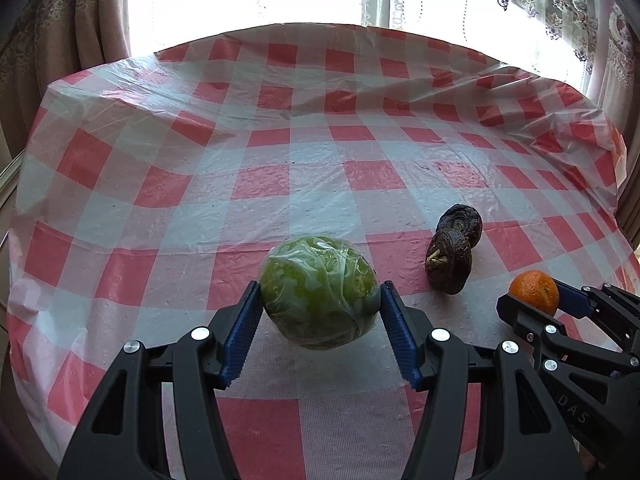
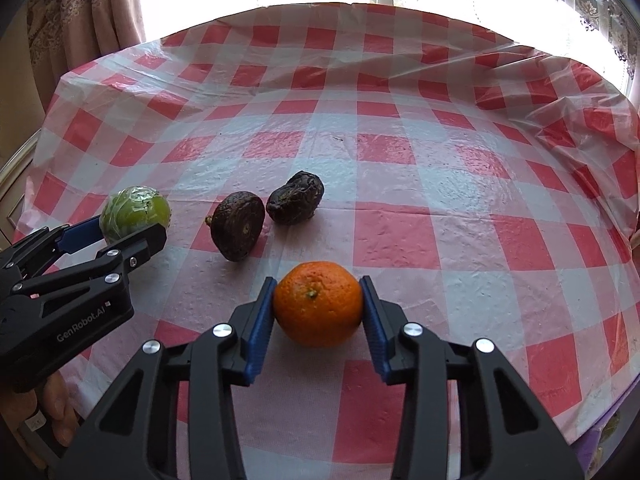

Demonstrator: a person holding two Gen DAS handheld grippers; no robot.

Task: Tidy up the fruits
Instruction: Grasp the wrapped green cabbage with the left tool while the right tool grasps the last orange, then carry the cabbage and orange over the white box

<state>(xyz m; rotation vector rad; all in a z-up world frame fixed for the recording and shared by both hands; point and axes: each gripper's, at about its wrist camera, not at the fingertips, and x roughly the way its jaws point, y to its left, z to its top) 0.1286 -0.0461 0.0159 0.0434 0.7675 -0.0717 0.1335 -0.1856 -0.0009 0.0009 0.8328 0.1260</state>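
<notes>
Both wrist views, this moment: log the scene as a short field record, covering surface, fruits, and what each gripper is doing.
surface: table under a red-and-white checked plastic cover
left gripper: shut on the green fruit
green fruit: wrapped in clear film, between the blue pads
right gripper: shut on the orange
orange: stem end faces the camera, pads on both its sides
dark wrinkled fruits: two, side by side on the cover, between the two grippers, untouched
backdrop: bright window with curtains
</notes>
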